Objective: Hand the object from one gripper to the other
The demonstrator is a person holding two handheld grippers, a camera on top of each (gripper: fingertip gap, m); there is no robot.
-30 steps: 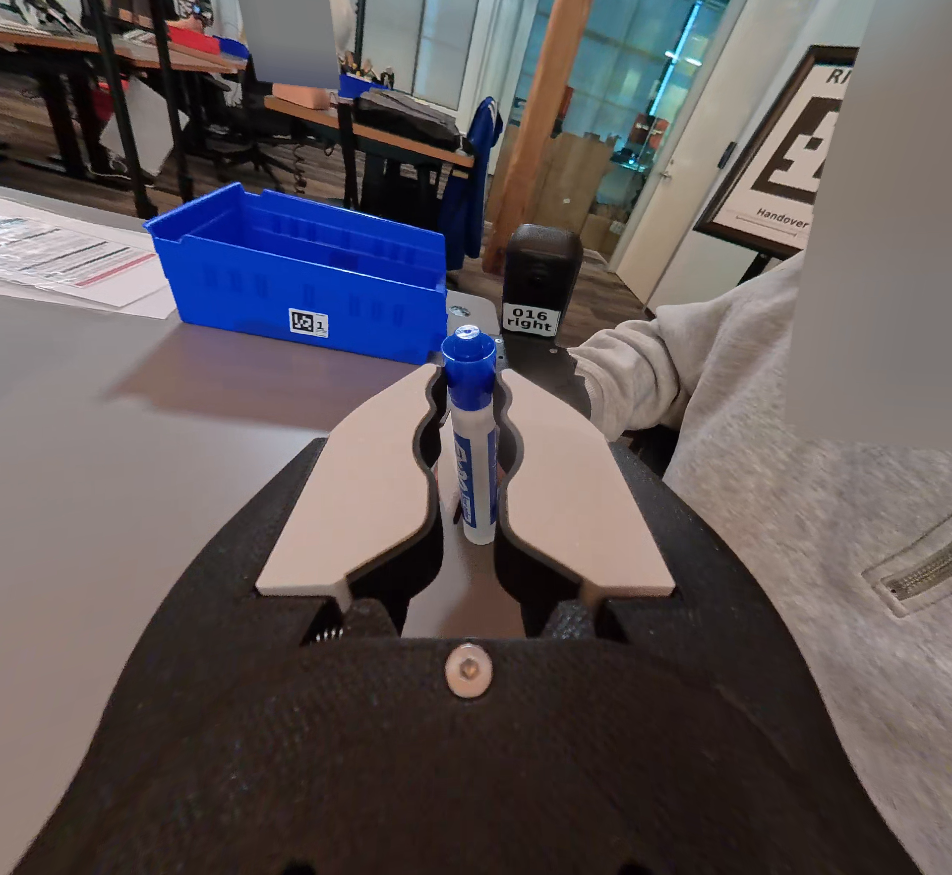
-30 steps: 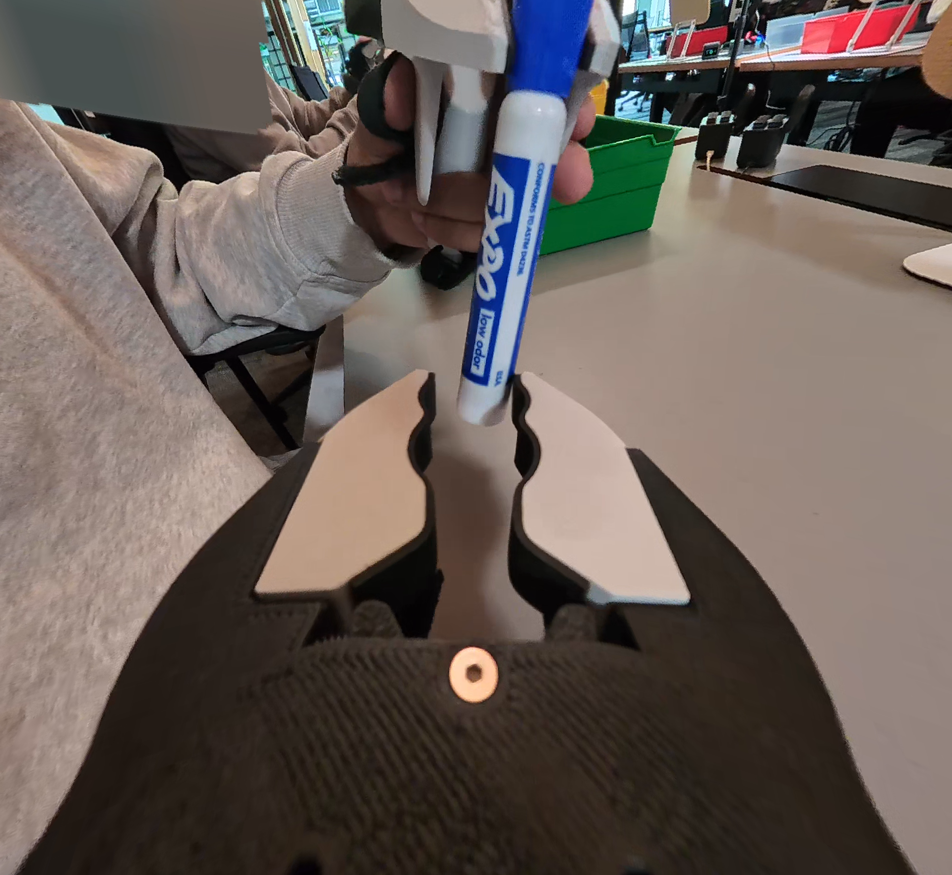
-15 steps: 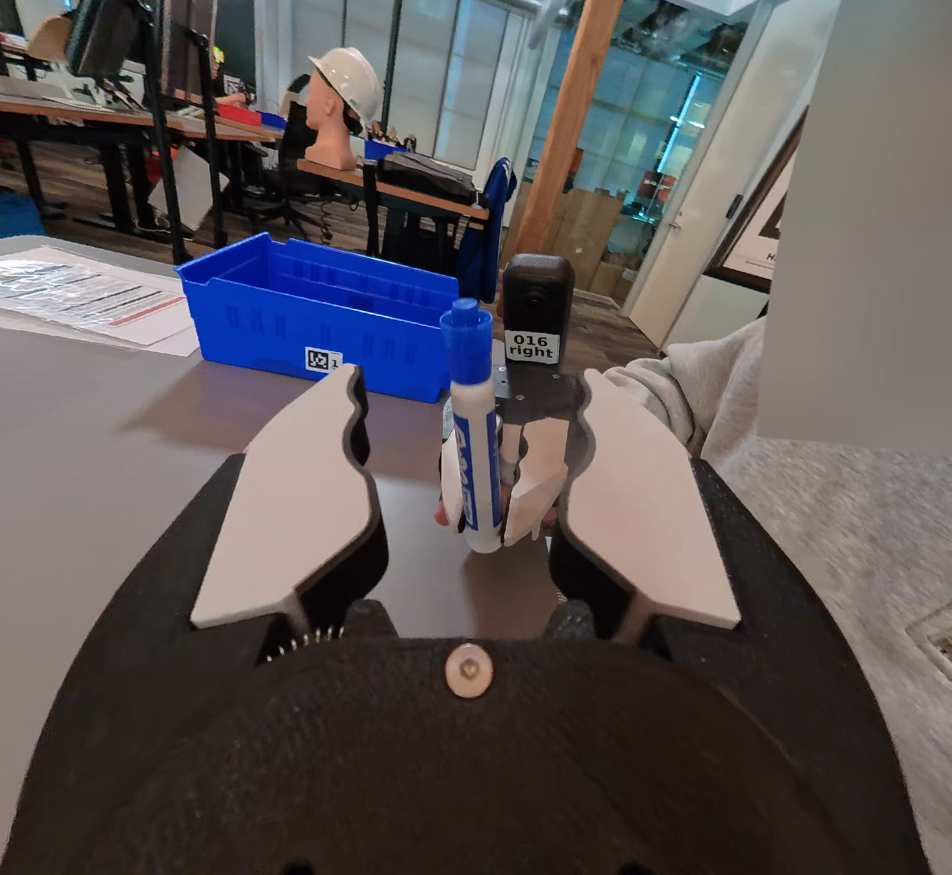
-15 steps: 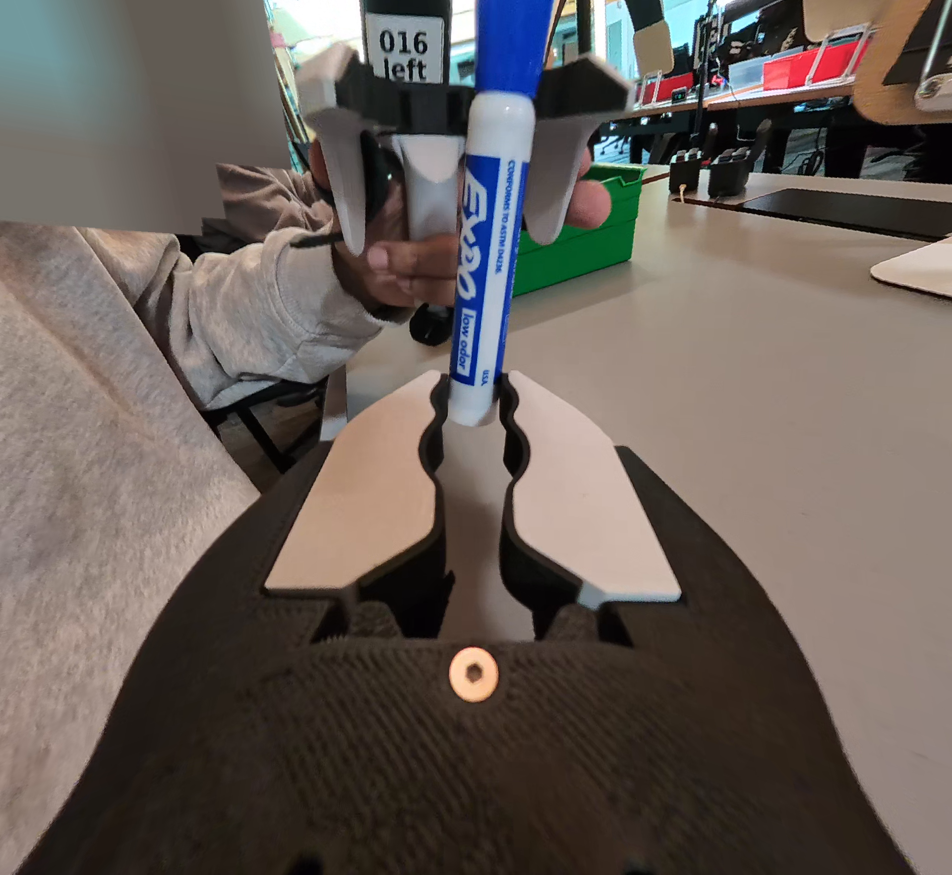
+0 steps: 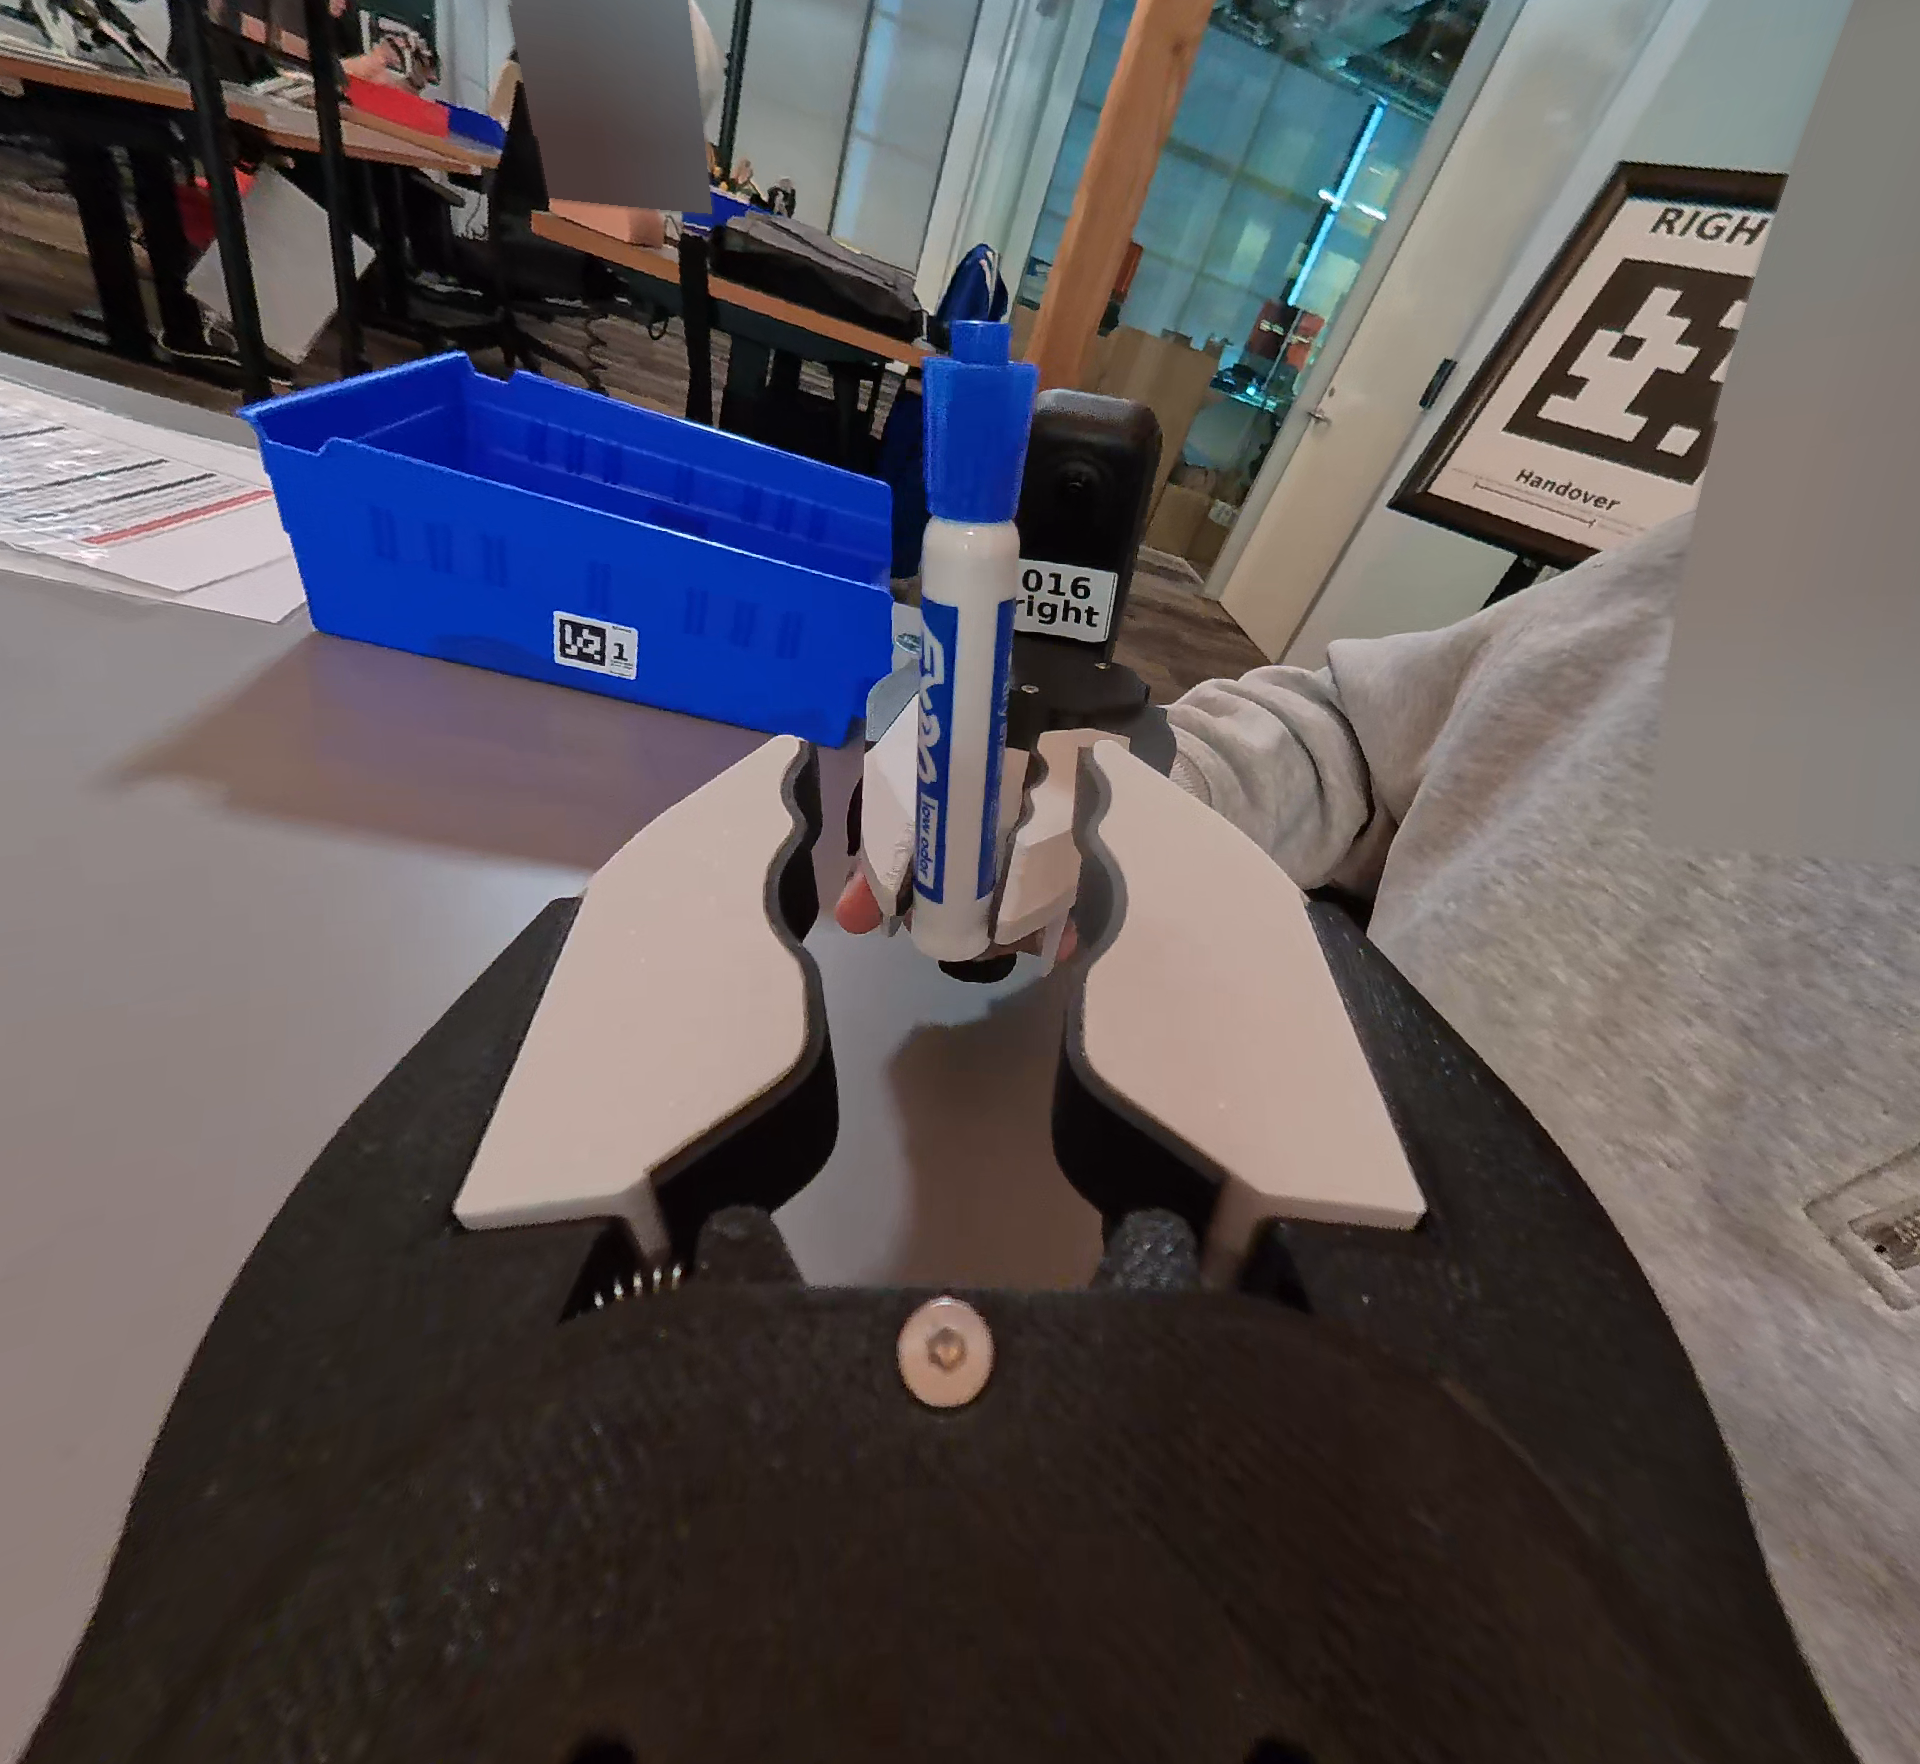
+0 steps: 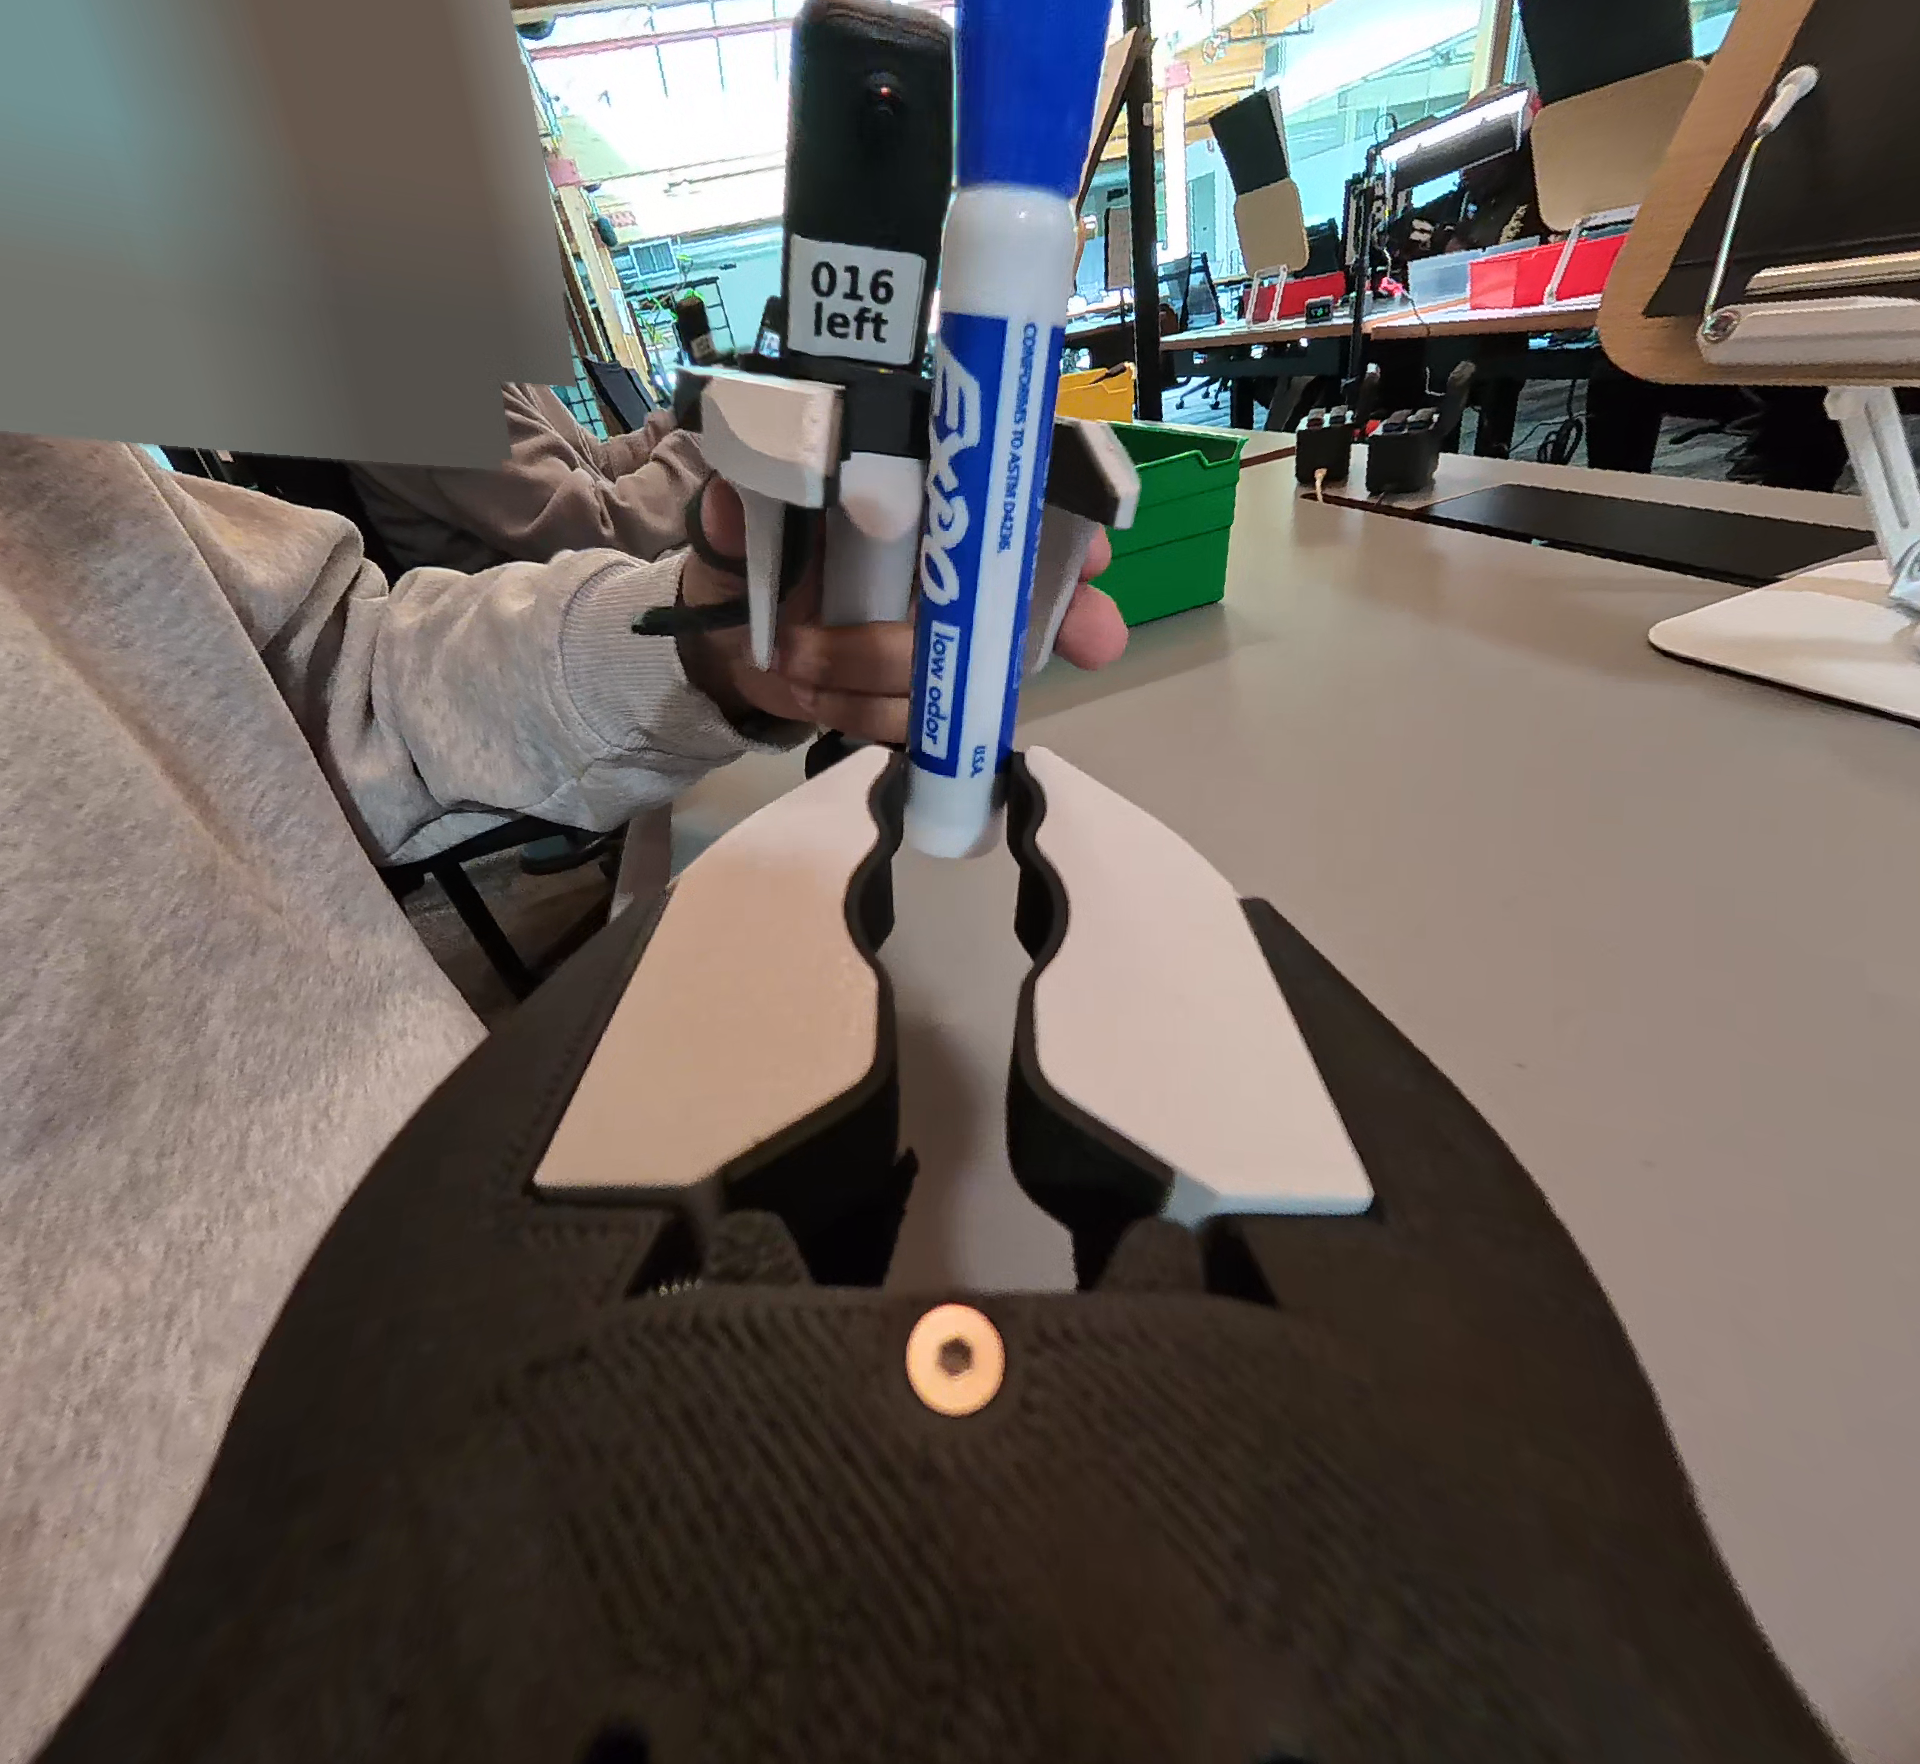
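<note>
Between the right gripper's (image 6: 956, 769) fingertips: blue-capped whiteboard marker (image 6: 997, 426), upright, cap uppermost, pinched at its lower barrel near the white butt end; fingers drawn close onto it. Left gripper (image 5: 940, 795): fingers spread wide, nothing held, the marker (image 5: 961, 706) standing just beyond their tips and apart from both.

Left wrist view only: beyond and left of the fingers, a blue bin (image 5: 582, 561) on the grey table (image 5: 260, 883), printed sheets (image 5: 114, 509) farther left; right of the fingers, a grey sleeve (image 5: 1455, 758) and a framed marker board (image 5: 1590, 364).

Right wrist view only: behind the marker, the left gripper (image 6: 914, 467) faces the camera, spread, a hand (image 6: 862, 665) gripping it; beyond, right of the fingers, a green bin (image 6: 1174, 519) and a white stand base (image 6: 1787, 634).
</note>
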